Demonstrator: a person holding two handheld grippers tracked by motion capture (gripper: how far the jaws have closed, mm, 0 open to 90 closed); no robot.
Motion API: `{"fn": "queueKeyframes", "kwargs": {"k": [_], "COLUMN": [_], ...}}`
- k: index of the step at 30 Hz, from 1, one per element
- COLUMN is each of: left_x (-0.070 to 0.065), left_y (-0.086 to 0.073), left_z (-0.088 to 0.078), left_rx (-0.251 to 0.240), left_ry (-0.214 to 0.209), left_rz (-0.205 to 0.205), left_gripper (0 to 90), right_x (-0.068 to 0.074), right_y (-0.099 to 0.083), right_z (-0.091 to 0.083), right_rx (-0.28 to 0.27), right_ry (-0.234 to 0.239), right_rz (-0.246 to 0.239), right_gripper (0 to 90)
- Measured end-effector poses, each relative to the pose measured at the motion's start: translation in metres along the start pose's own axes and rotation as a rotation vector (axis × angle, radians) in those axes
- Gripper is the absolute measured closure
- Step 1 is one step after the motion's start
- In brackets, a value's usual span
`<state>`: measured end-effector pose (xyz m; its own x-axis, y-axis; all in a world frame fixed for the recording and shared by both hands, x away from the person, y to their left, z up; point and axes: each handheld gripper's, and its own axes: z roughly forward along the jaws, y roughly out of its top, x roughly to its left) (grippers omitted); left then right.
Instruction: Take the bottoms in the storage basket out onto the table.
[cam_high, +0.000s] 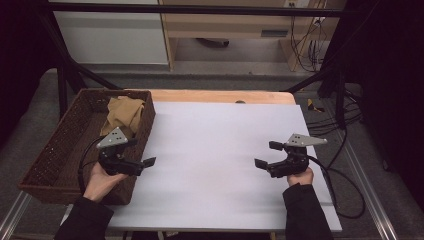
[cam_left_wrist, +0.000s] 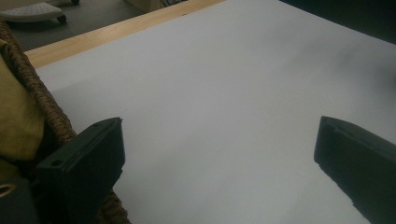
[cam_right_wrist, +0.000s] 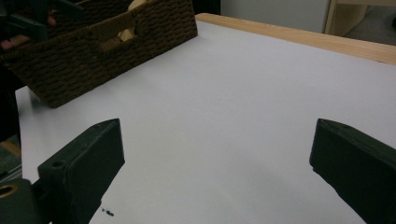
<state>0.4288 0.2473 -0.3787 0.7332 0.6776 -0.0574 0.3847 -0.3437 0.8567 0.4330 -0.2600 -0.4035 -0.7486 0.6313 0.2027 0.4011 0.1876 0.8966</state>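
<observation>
The crumpled mustard-yellow cloth (cam_high: 124, 114) lies at the far end of the dark woven wicker basket (cam_high: 55, 150), at 10 o'clock on the white-covered table (cam_high: 215, 150). It looks light, soft and floppy, so a raised fold is probably the best hold. The left gripper (cam_high: 139, 154) hangs over the basket's near rim and the right gripper (cam_high: 267, 154) at 4 o'clock; each has its 2 jaws wide apart, empty.

Basket (cam_high: 60, 150): dark brown, woven pattern. Cloth (cam_high: 125, 114) inside it: mustard-tan, plain. Bench (cam_high: 220, 150) surface: plain white sheet; pale wood far edge. Left gripper (cam_high: 145, 152), right gripper (cam_high: 265, 154): black, grey top plates.
</observation>
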Motion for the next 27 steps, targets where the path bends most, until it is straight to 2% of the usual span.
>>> {"fn": "queueKeyframes", "kwargs": {"k": [27], "left_x": [0.0018], "left_y": [0.0056], "left_z": [-0.0075], "left_rx": [0.000], "left_ry": [0.021], "left_rz": [0.006], "left_gripper": [1.6], "right_x": [-0.0010], "right_y": [-0.0015], "right_z": [0.0027], "right_rx": [0.013], "right_ry": [-0.007], "right_rz": [0.002], "right_gripper": [3.7]}}
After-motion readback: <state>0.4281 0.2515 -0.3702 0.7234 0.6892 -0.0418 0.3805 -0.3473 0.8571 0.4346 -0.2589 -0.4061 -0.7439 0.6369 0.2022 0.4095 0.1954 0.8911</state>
